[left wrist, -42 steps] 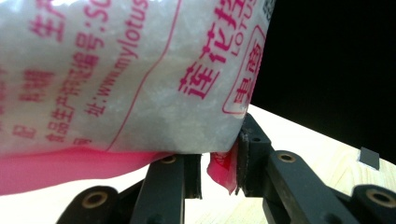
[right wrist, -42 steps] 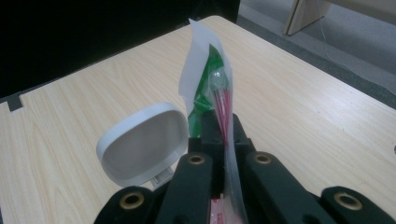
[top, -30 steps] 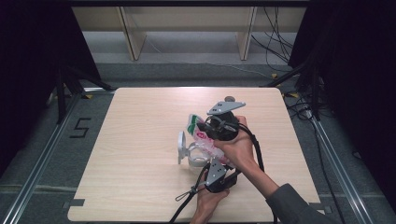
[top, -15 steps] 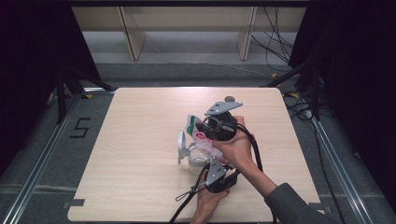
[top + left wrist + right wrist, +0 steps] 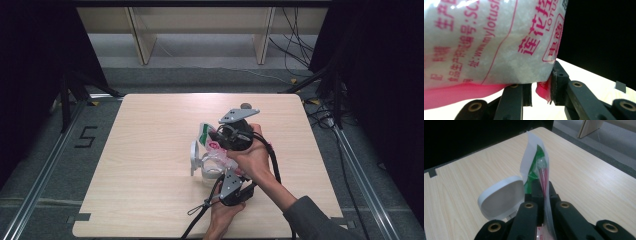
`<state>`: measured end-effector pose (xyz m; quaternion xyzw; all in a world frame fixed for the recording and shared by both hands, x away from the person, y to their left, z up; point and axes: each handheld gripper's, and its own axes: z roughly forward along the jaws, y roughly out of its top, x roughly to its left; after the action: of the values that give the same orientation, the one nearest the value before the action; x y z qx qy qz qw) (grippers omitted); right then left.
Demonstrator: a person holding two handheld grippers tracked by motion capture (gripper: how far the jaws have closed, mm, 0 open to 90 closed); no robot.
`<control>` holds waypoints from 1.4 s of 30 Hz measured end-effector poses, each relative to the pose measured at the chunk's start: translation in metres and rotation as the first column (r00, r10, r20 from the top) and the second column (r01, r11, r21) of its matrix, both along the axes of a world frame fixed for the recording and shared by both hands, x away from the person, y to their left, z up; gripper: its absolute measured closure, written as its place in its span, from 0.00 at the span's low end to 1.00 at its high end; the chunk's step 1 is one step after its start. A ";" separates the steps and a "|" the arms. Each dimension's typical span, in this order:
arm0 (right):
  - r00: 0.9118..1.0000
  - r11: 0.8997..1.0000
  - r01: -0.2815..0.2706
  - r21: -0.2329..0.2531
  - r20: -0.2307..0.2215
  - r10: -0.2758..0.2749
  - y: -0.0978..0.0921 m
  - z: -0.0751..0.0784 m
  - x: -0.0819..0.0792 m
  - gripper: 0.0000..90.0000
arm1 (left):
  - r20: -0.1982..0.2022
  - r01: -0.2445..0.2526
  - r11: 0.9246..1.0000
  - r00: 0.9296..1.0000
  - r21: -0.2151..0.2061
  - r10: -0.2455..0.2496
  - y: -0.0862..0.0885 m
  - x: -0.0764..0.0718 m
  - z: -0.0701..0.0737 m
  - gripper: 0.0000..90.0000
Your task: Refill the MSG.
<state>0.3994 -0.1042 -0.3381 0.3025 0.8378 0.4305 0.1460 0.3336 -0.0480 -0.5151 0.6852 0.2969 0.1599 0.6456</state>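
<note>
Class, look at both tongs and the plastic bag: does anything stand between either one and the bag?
Nothing visible does. The right tongs are already clamped on the bag, and the left tongs pinch its pink bottom edge.

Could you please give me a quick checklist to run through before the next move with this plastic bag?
1. Right gripper shut on the clear plastic bag with pink print: ok.
2. Left gripper pinching the bag's pink bottom edge: ok.
3. Bag's top open: cannot tell.
4. White hinged lid flipped up, beside the bag: ok.
5. What the lid belongs to: cannot tell.
6. Bare light wooden table around the work: ok.
</note>
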 end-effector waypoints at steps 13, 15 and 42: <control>1.000 1.000 -0.003 -0.016 -0.006 0.003 0.005 -0.002 0.003 1.00 | 0.005 0.001 1.000 1.000 -0.004 -0.001 0.001 0.000 0.001 0.82; 1.000 1.000 0.000 -0.018 0.007 0.000 0.006 -0.001 0.003 1.00 | 0.005 -0.002 1.000 1.000 -0.012 0.002 0.001 0.000 0.001 0.82; 1.000 0.999 -0.005 -0.040 0.002 0.005 0.010 -0.002 0.004 1.00 | 0.009 -0.002 1.000 1.000 -0.014 0.002 0.001 -0.001 0.003 0.82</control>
<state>0.4034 -0.0947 -0.3404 0.2972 0.8467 0.4144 0.1519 0.3325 -0.0467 -0.5119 0.6795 0.2960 0.1615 0.6516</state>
